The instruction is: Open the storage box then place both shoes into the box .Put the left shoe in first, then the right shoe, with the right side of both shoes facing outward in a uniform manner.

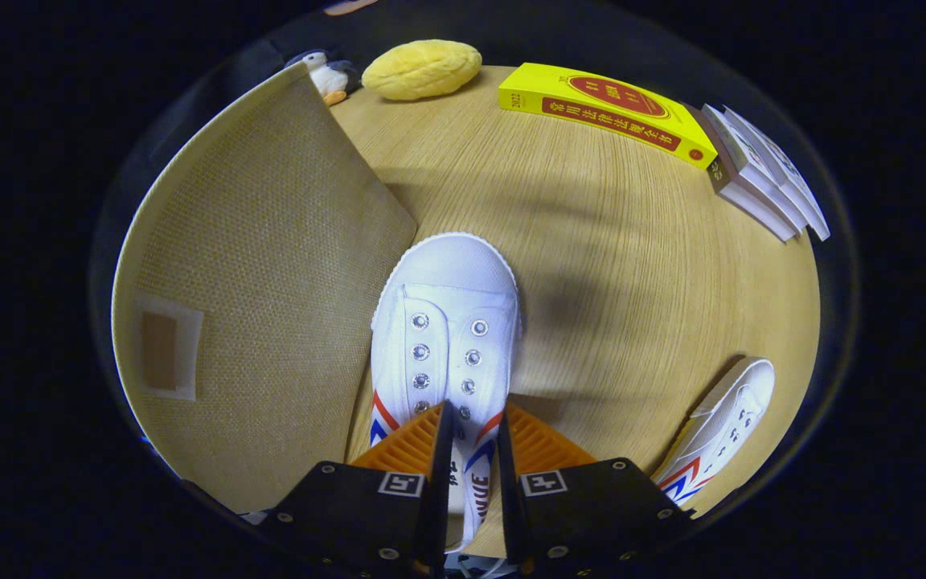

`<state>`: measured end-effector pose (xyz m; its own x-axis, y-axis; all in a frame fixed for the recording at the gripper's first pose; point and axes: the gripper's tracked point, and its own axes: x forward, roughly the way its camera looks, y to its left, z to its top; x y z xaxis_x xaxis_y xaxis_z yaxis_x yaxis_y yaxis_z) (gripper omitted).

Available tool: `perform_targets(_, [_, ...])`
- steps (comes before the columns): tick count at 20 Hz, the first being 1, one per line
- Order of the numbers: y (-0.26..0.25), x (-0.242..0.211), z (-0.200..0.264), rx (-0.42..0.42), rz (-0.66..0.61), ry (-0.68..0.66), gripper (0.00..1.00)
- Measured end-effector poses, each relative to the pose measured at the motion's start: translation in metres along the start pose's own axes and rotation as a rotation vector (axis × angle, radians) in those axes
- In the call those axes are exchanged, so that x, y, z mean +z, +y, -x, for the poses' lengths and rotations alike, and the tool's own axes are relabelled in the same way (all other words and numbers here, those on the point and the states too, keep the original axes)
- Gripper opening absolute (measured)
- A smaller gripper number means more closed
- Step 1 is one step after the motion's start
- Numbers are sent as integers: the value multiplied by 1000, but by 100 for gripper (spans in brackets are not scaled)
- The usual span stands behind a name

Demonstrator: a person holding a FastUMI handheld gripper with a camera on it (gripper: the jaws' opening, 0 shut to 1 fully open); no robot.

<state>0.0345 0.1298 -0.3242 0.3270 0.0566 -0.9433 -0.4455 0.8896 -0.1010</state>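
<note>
Looking down, I see the gripper [475, 438] clenched on a white shoe [443, 322], toe pointing ahead, its heel hidden under the fingers. The box flap [262, 265] stands just left. A second shoe [720, 430] lies right on the table [592, 241], partly cut off.

- Storage box lid [270, 281] stands open, walling the table [608, 265] just left of the held shoe [447, 322].
- Bare tabletop right of it, reaching the second shoe [720, 430].
- Books [760, 173], yellow book [604, 108] and plush toys [423, 68] line the far edge.
</note>
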Motion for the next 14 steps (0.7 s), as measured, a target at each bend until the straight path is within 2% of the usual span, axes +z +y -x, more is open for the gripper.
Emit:
perform_targets(3, [0,-3,-1,45,-48,41,29])
perform_targets(5, [-1,2,-2,99,-18,-27,29])
perform_targets(6, [-2,0,0,126,-51,-78,25])
perform_targets(7, [-1,1,0,182,-144,-121,12])
perform_targets(9, [-1,0,-1,349,-377,-159,0])
perform_targets(10, [0,1,-2,422,-475,-169,1])
perform_targets(12, [7,-1,2,529,-586,-180,0])
perform_targets(14, [7,-3,4,573,-625,-196,0])
